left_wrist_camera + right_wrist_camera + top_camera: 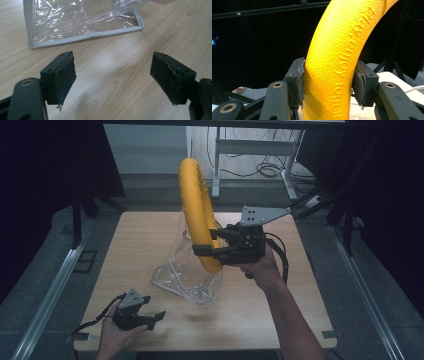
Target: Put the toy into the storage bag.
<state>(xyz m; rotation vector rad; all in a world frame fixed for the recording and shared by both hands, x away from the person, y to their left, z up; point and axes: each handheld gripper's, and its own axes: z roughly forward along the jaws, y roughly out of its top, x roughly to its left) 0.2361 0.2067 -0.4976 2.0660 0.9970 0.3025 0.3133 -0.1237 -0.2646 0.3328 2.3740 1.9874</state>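
In the high view the right gripper sits just right of frame centre, raised above the tabletop, its jaws clamped on the lower part of a yellow ring. The ring stands nearly on edge, rising from the gripper toward the upper middle of the frame, its top reaching past the far edge of the tabletop. The right hand holds the gripper from below and to the right, and a grey plate juts from its top toward the upper right.

A clear bag lies on the tabletop at frame centre, directly under and behind the ring; its plastic is crumpled, with a pale trim along its edges. Whether the ring's lower end touches the bag cannot be told.

The left gripper is at the lower left of the high view, low over the tabletop near its front edge, held by the left hand. Its jaws are spread wide with nothing between them, well apart from the bag.

In the left gripper view the gripper shows bare wood between its jaws, and the bag lies across the upper left of the frame.

In the right gripper view the gripper presses both pads against the ring, which arcs up to the upper right and bears raised lettering along its pebbled surface.
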